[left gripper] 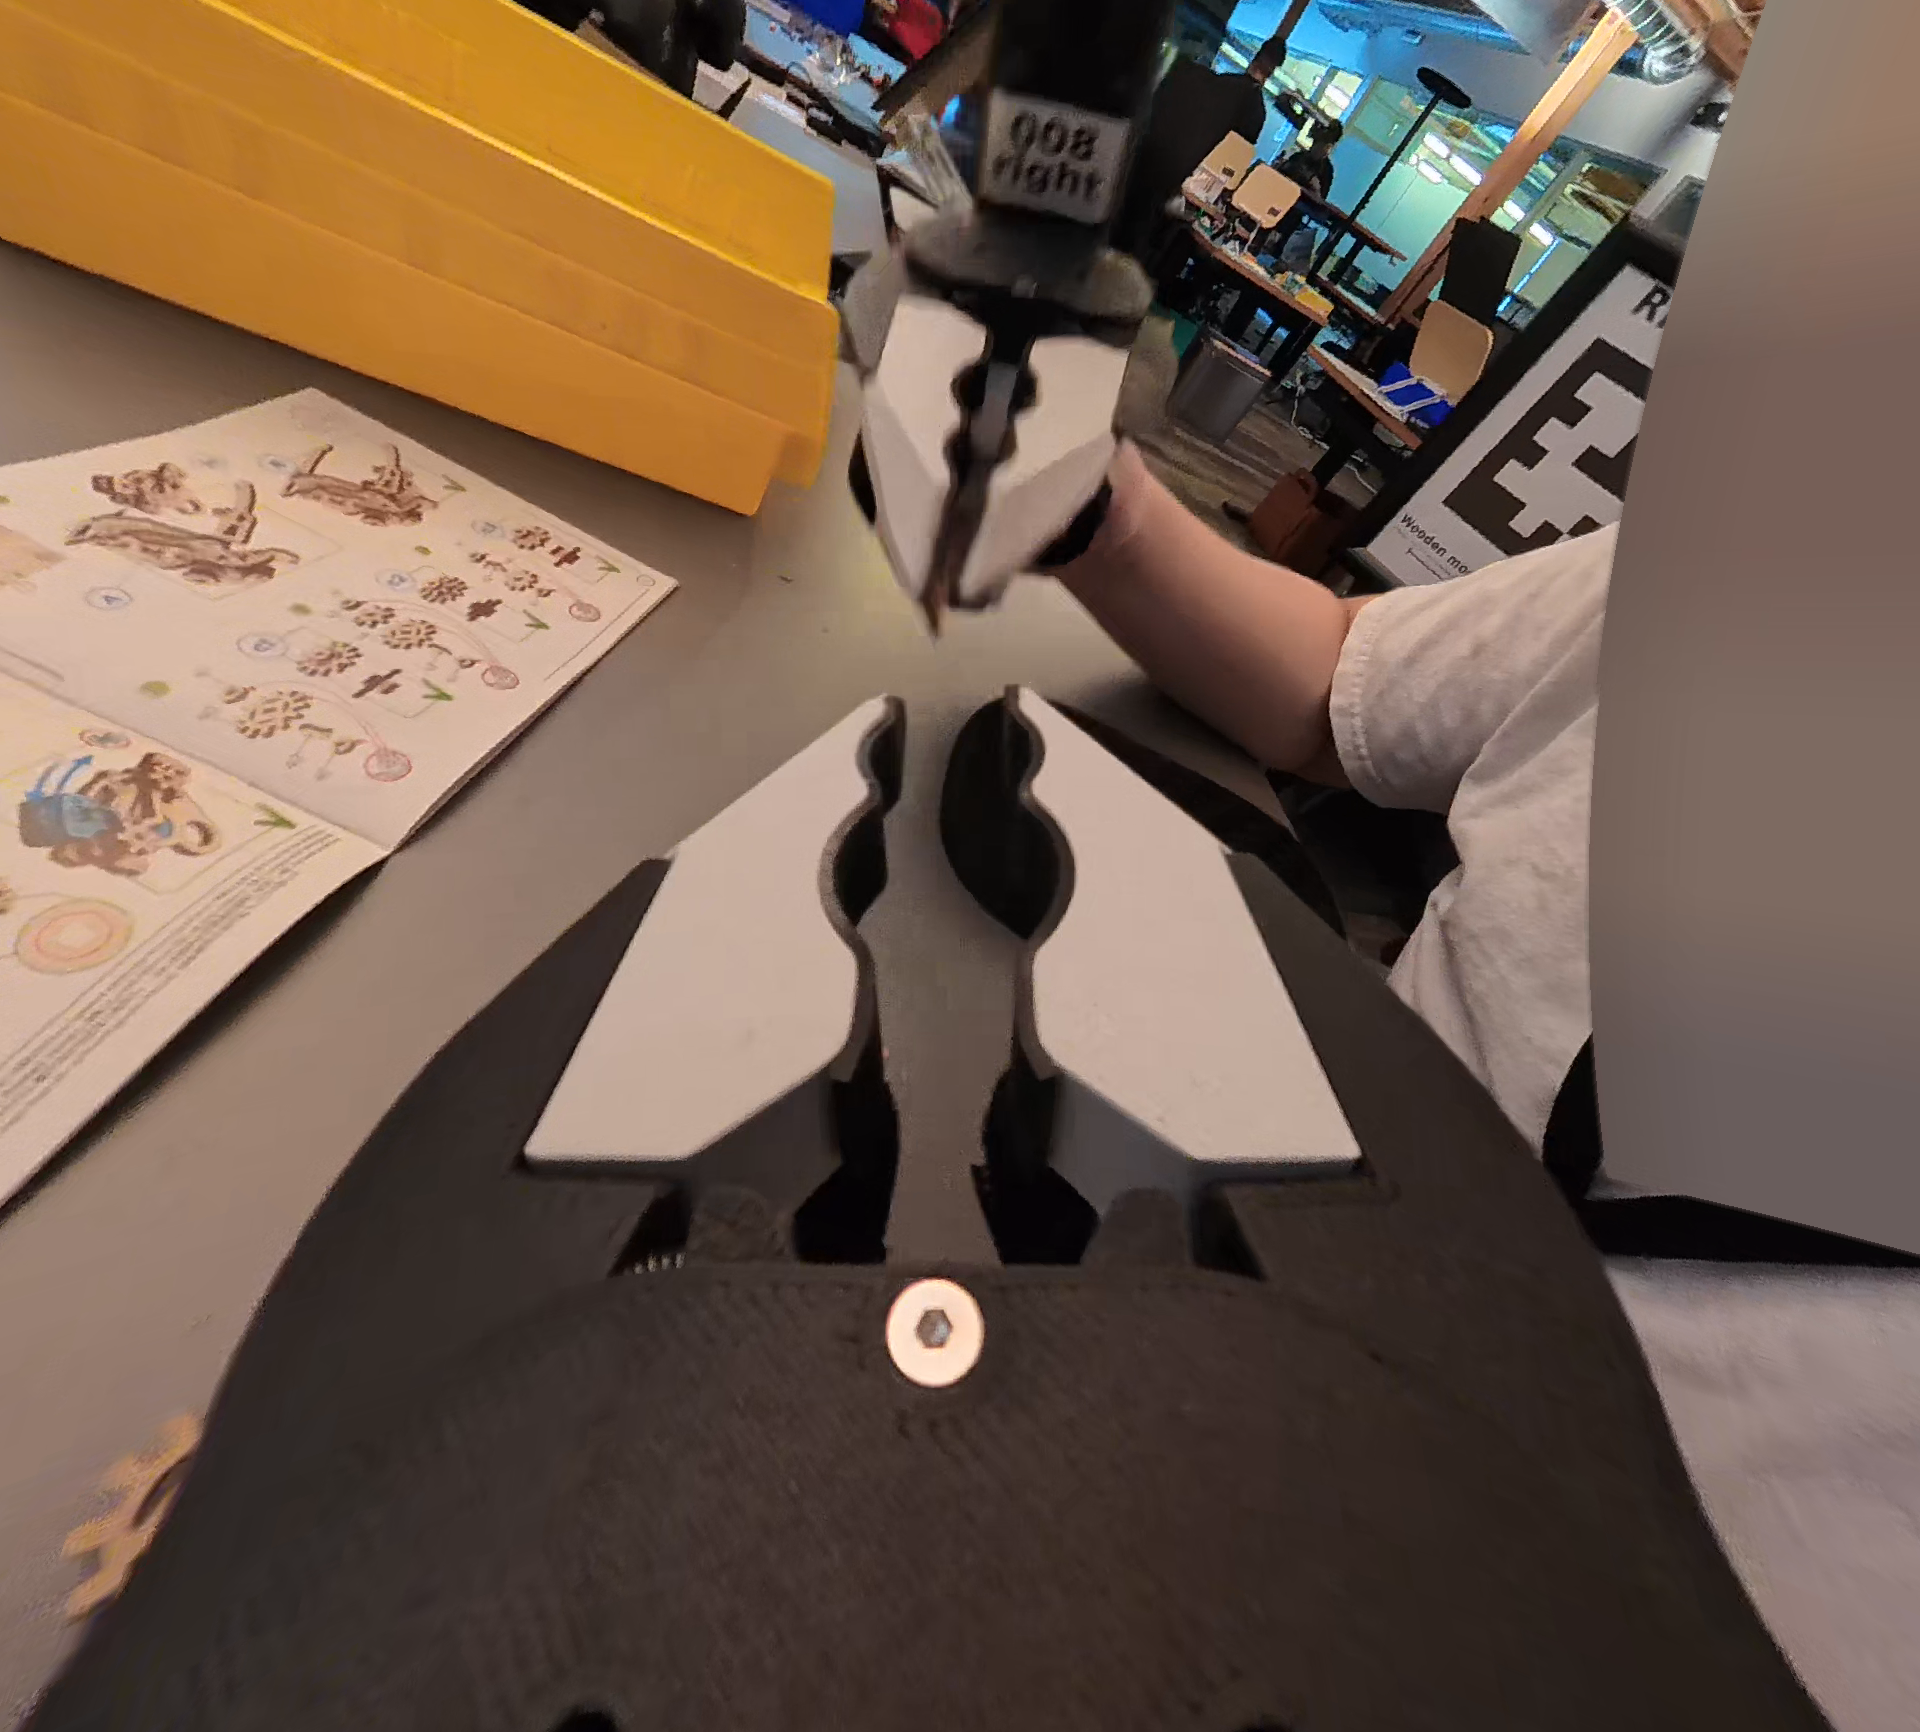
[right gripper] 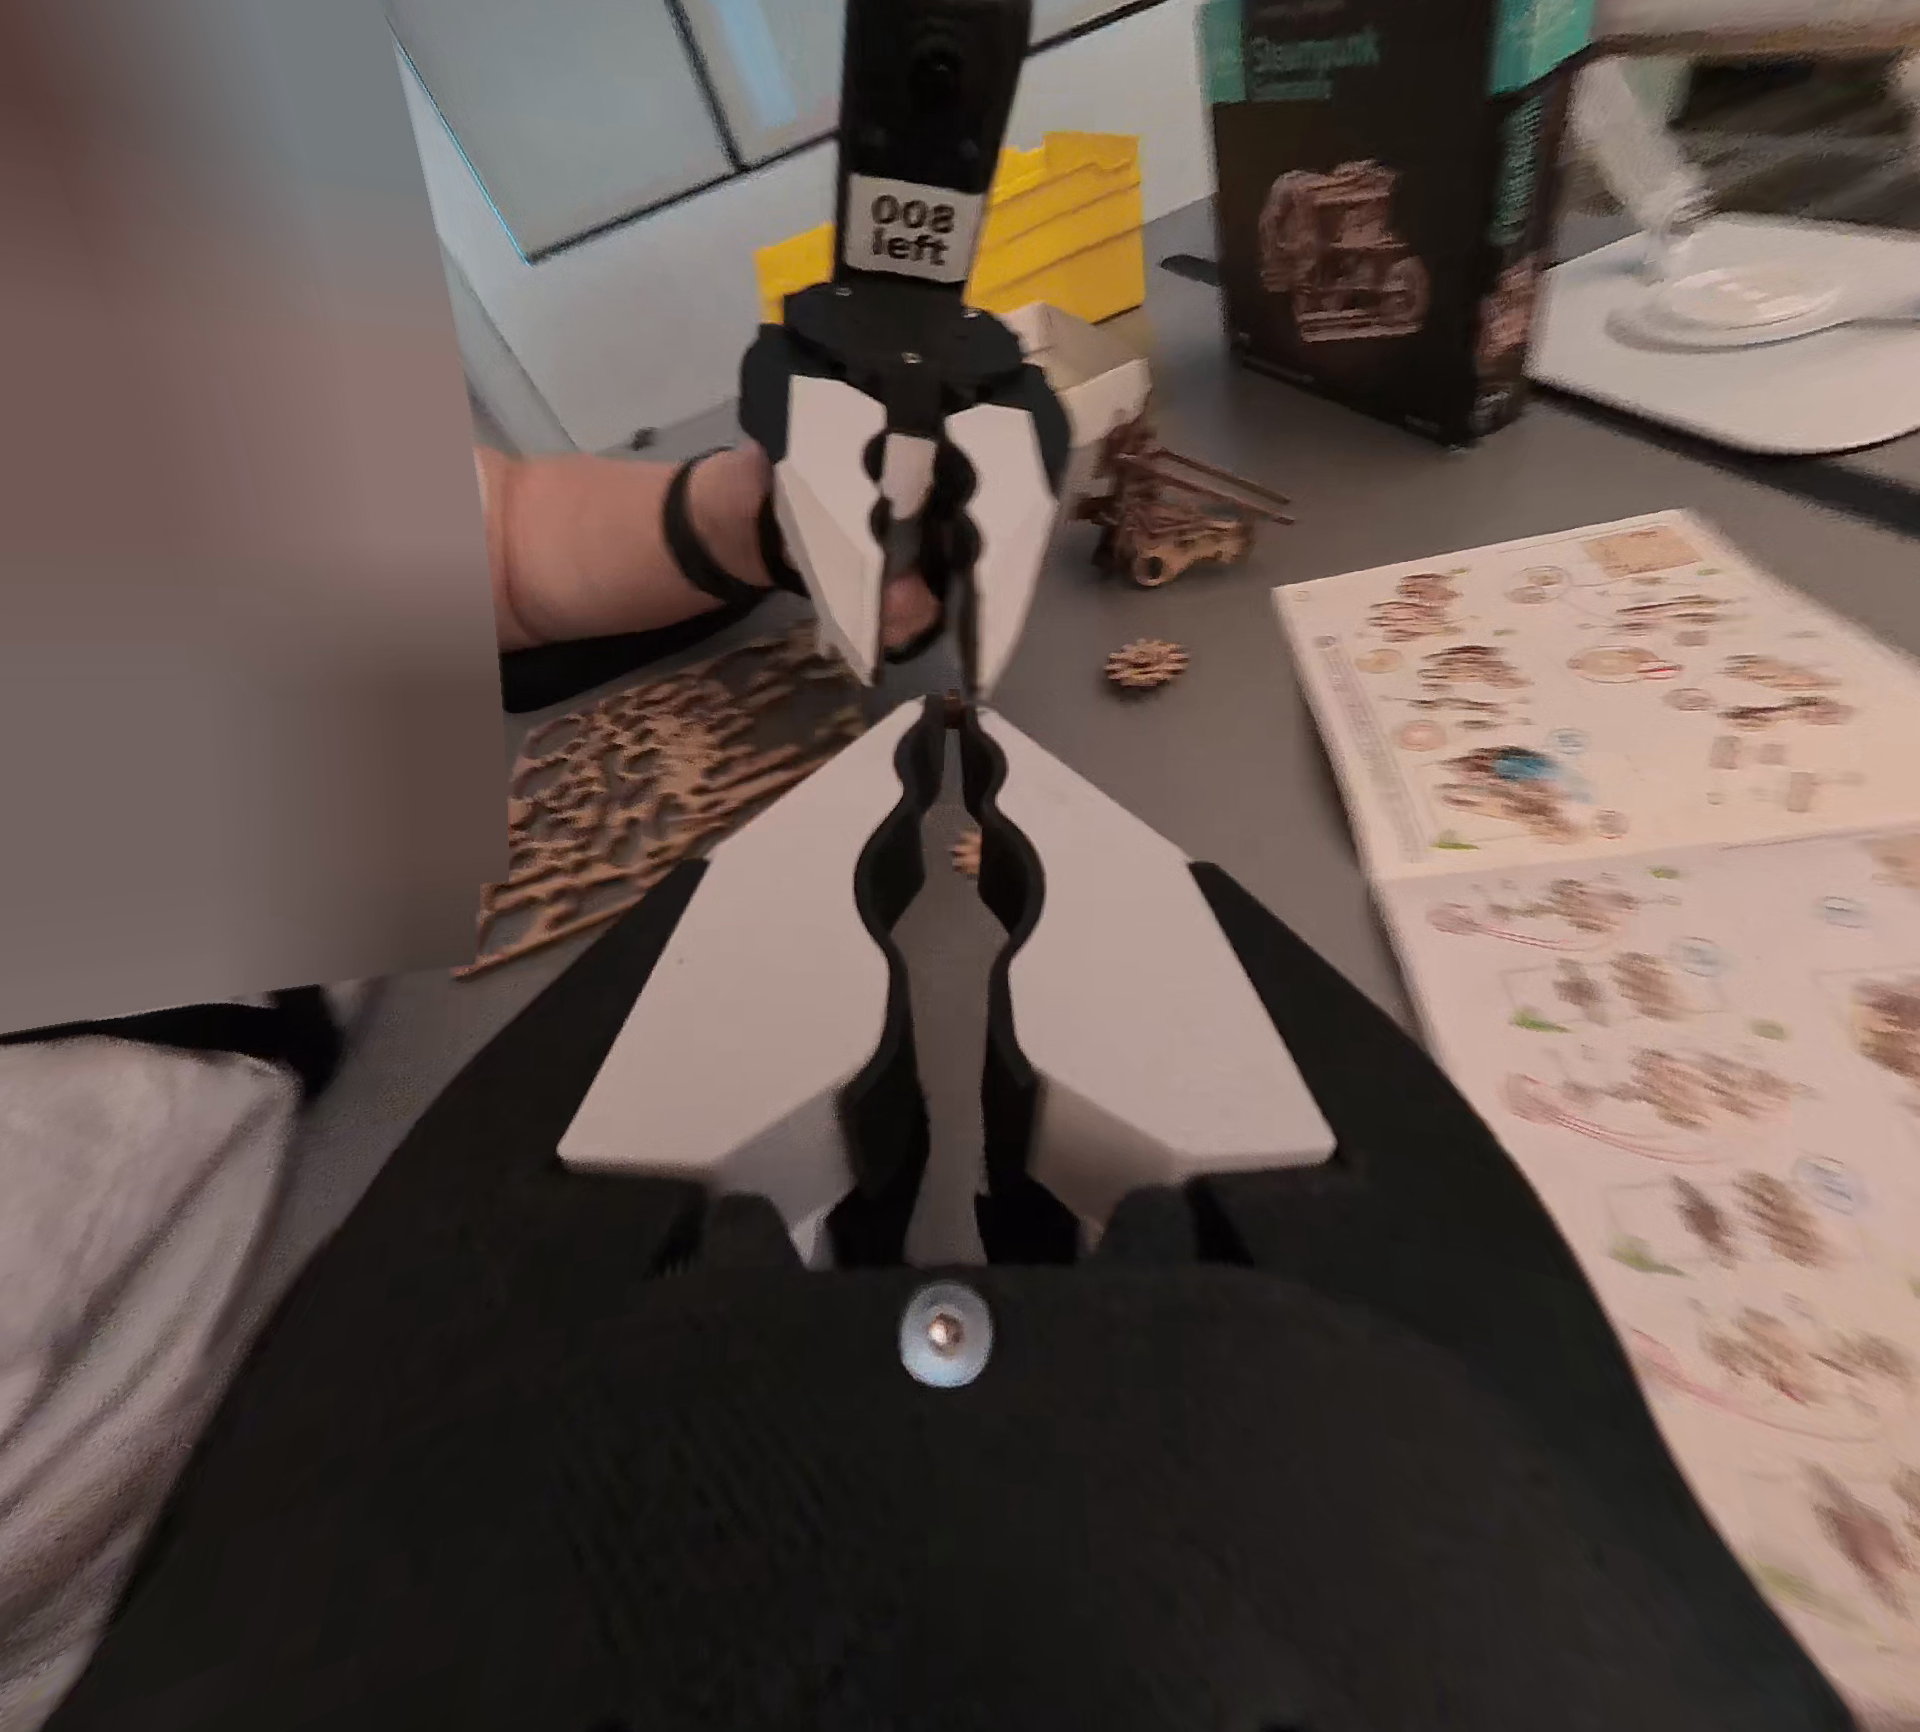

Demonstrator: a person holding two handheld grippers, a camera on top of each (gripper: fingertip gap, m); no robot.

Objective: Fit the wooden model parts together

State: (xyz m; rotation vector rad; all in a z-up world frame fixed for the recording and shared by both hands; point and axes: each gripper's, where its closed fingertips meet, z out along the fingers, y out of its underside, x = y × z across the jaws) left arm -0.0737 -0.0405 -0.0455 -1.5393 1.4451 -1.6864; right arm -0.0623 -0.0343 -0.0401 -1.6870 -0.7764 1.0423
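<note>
**Over the grey surface, two grippers tip to tip**

Above the grey surface point(right gripper: 1195, 456) the two grippers face each other with their tips near but apart. The right gripper point(right gripper: 951, 714) is closed on a small wooden piece point(right gripper: 952, 701), a dark sliver pinched at its very tip. The left gripper point(left gripper: 948, 703) stands slightly parted with nothing between its fingers.

Judged from how things lie, the job is well short of finished. A partly built wooden model point(right gripper: 1164, 508) sits on the far side, beyond the left gripper. A loose gear point(right gripper: 1143, 664) lies just right of the tips, and another small gear point(right gripper: 966, 851) shows between the right gripper's fingers, lying on the surface. A punched-out wooden parts sheet point(right gripper: 644, 799) lies to the left. The held piece has yet to be joined to anything.

An open instruction booklet point(right gripper: 1621, 716) covers the right side, with the dark kit box point(right gripper: 1382, 186) standing far right. Stacked yellow bins point(left gripper: 416, 207) sit at the far edge. Beyond is a large workshop hall with other desks, chairs and exposed ducting.
</note>
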